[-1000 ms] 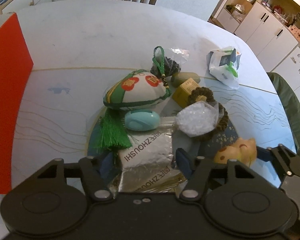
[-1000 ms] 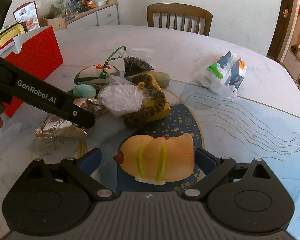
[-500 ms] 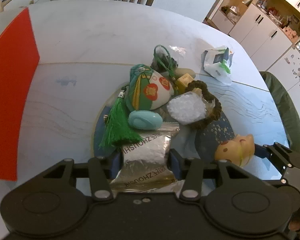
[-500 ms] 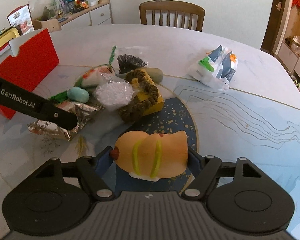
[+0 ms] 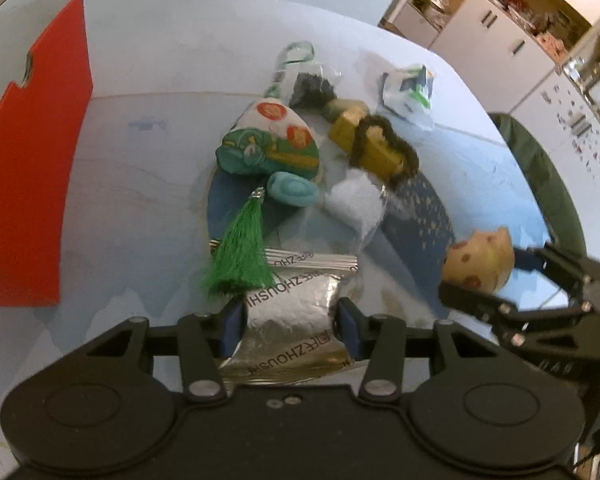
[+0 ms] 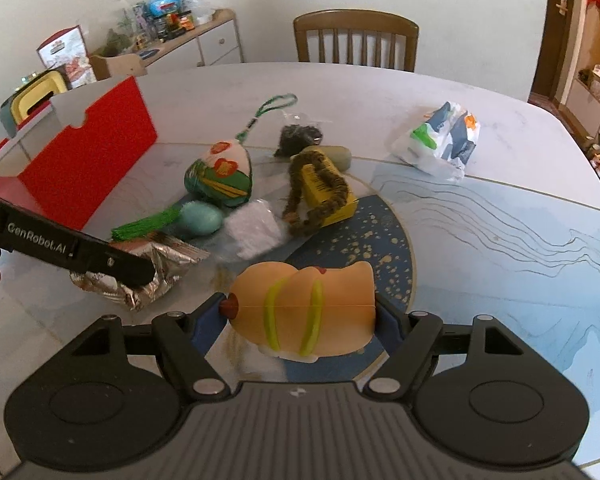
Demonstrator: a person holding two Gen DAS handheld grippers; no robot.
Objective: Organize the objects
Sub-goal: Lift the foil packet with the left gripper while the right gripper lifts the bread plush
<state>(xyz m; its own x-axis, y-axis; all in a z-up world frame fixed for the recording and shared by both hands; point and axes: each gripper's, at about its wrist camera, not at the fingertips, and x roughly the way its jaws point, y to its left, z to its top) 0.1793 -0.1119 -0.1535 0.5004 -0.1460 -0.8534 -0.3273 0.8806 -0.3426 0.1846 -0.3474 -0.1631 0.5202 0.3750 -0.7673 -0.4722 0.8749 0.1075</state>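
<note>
Item 1: my left tongs [image 5: 291, 320], jaws narrowed and pressed on both sides of a silver foil packet [image 5: 290, 312]; the packet's upper edge sits under the green tassel [image 5: 240, 256].

Item 2: my right tongs [image 6: 300, 314], jaws set wide and clamped on the ends of a soft orange hot-dog toy [image 6: 304, 300], which is held over the dark blue disc pattern [image 6: 384, 240] in the bench [image 6: 500, 240].

Landmark for the rest: the embroidered green pouch [image 6: 220, 178], lying on the bench.
- Teal oval case [image 6: 200, 218]: just beside the pouch, on its near side.
- Clear bag of white granules [image 6: 254, 228]: near the pouch, to its right and nearer to me.
- Yellow box [image 6: 328, 188] with a brown cord [image 6: 332, 200] looped around it: right of the pouch.
- Small bag of dark bits [image 6: 300, 136]: behind the pouch, to the right.
- Red box [image 6: 88, 164]: left of the pouch, apart from it.
- White plastic bag with coloured print [image 6: 440, 140]: well apart, far right.
- Wooden chair [image 6: 354, 40]: beyond the bench's far edge.
</note>
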